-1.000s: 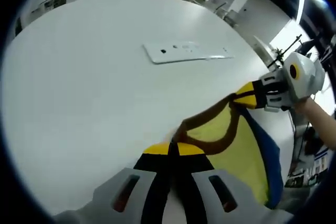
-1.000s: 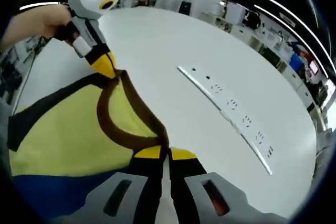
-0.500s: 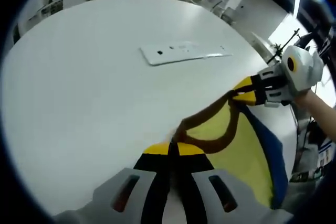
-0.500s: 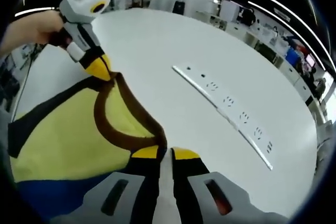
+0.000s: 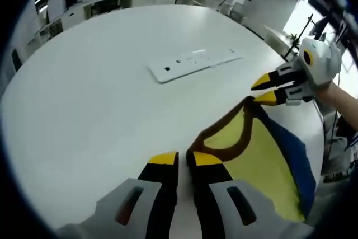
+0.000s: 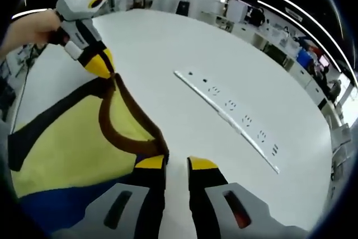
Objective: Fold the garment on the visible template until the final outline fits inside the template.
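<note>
Left tongs [image 5: 178, 158] and right tongs [image 6: 174, 162]: both apart, shirt [image 6: 67, 144] just released on table [image 5: 84, 99]; next, regrip for folding.

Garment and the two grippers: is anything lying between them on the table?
Nothing visible. Both open grippers, left and right, sit right at the garment's brown collar edge. The white strip lies apart on the table.

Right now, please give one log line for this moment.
left claw: open, off collar | right claw: open, off collar | garment: flat on table
</note>
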`<move>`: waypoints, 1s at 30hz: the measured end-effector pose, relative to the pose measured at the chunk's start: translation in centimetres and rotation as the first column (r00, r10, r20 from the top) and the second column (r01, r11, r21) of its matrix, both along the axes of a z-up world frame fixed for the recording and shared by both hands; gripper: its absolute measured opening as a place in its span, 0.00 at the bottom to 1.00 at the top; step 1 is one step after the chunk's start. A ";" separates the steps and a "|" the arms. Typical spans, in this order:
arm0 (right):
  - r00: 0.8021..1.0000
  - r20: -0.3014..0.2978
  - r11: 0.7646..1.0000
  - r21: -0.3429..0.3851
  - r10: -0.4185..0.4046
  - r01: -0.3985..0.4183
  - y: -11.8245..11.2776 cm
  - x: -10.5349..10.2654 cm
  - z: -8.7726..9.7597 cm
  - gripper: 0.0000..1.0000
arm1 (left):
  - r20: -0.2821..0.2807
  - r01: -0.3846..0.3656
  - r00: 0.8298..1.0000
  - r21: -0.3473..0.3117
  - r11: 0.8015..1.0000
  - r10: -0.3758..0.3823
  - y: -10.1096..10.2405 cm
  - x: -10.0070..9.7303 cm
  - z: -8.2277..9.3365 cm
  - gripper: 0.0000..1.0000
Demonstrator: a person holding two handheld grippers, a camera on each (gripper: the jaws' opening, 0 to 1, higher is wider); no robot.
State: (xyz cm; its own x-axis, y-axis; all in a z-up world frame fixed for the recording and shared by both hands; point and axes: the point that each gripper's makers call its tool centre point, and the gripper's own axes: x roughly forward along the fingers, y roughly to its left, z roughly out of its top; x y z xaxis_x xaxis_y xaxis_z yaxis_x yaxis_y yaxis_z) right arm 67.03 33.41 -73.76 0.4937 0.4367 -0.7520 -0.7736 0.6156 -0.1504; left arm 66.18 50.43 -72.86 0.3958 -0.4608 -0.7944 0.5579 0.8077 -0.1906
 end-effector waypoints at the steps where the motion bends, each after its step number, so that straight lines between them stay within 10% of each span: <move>1: 1.000 0.008 1.000 -0.005 -0.001 0.001 -0.2 0.0 0.3 0.13 | 0.012 -0.010 1.000 0.008 1.000 0.010 0.2 0.2 0.3 0.03; 30: 0.999 0.048 0.994 0.111 -0.018 0.013 -0.4 -6.1 6.0 0.17 | 0.011 -0.024 1.000 -0.043 0.999 0.025 -0.1 -6.3 3.7 0.17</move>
State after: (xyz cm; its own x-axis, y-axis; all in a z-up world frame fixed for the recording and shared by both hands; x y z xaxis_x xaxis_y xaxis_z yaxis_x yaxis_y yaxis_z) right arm 60.96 32.99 -67.81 0.5362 0.5075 -0.6745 -0.7571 0.6424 -0.1185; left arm 59.92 50.35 -69.20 0.4162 -0.4844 -0.7695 0.5402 0.8125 -0.2192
